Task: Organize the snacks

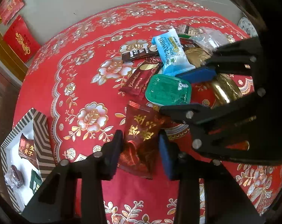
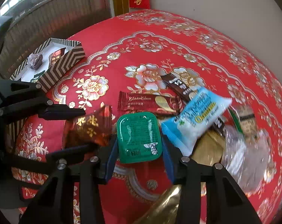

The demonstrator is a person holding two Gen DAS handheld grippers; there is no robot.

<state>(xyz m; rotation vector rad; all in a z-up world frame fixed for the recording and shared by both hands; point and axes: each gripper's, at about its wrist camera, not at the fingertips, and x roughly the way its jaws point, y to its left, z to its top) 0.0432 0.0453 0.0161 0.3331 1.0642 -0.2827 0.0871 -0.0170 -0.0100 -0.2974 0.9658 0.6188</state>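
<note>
- Here, left gripper [image 1: 141,145] closed narrow around dark red snack packet [image 1: 141,140] with gold characters, pinched between both pads, over the red floral tablecloth [image 1: 81,85]
- Right gripper [image 2: 139,149] straddling green jelly cup [image 2: 139,137], blue pads [image 2: 111,155] right at its two sides; firm contact impossible to tell
- Just beyond the cup: maroon wafer bar [image 2: 150,103], pale blue packet [image 2: 195,119], brown stick sachet [image 2: 178,87], heaped together with gold wrappers and clear plastic
- Near the tablecloth's left edge, striped box [image 1: 40,130] holding another red packet, a date and a green sachet
</note>
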